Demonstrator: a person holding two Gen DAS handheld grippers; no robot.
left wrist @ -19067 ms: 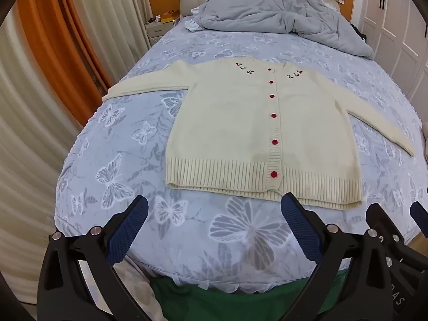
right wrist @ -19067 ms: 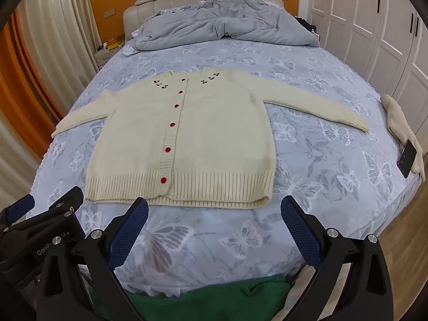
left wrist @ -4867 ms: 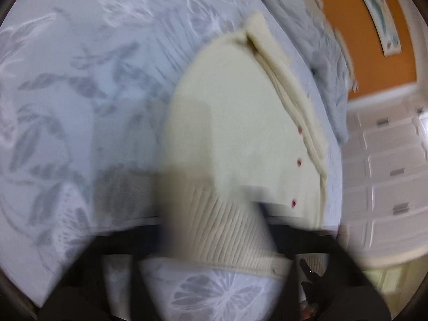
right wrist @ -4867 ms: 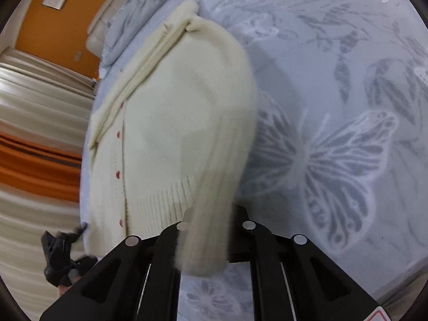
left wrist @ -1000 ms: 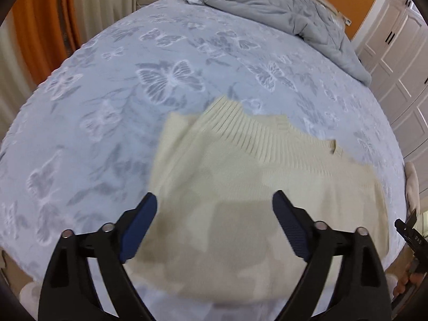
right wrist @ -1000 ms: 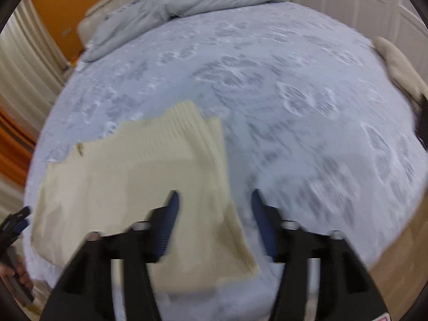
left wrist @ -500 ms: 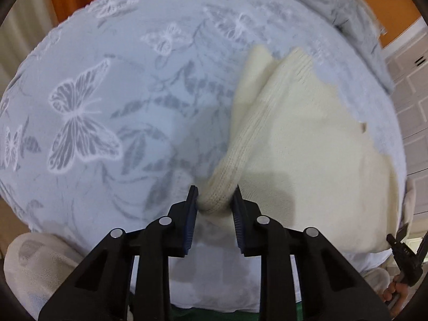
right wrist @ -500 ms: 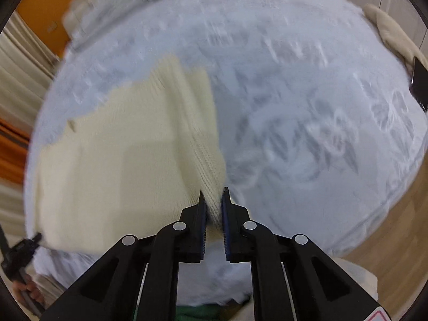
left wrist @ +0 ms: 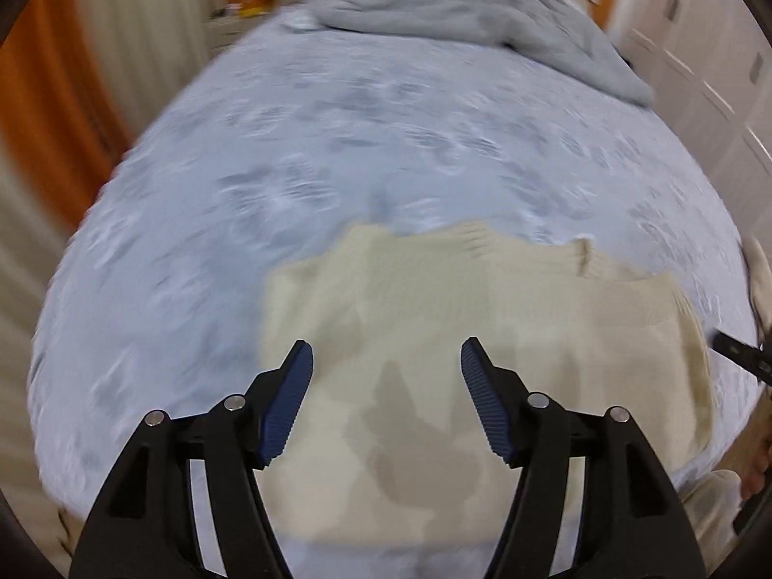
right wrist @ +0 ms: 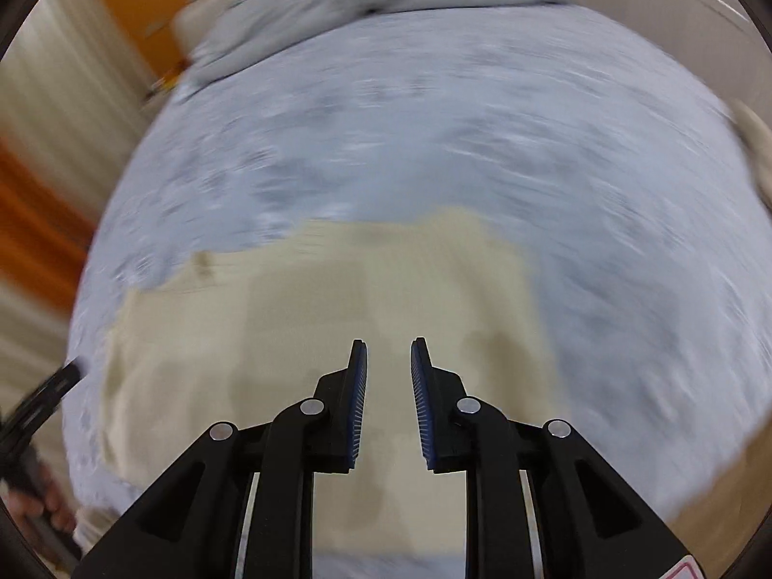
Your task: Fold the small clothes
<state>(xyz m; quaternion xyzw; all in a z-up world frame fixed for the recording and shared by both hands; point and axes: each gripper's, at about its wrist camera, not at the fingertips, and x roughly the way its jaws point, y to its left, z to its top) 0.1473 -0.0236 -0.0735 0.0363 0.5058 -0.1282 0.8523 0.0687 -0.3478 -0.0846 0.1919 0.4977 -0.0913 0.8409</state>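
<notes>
The cream knit cardigan point(left wrist: 434, 318) lies folded into a flat rectangle near the front edge of the bed, its ribbed hem at the far side; it also shows in the right wrist view point(right wrist: 386, 299). My left gripper point(left wrist: 386, 366) is open and empty, held above the folded cardigan. My right gripper point(right wrist: 388, 362) is open by a narrow gap and empty, also above the cardigan. Both views are motion-blurred.
The bed has a blue butterfly-print sheet point(left wrist: 337, 144). A grey duvet point(left wrist: 458, 9) is bunched at the headboard end. Curtains point(left wrist: 48, 96) hang at the left and white wardrobes point(left wrist: 714, 72) stand at the right. A cream cloth point(right wrist: 752, 144) lies at the bed's right edge.
Both grippers were shut on the cardigan's edges half a second ago. They have let go, opened and drawn back above the folded cardigan, which now lies flat.
</notes>
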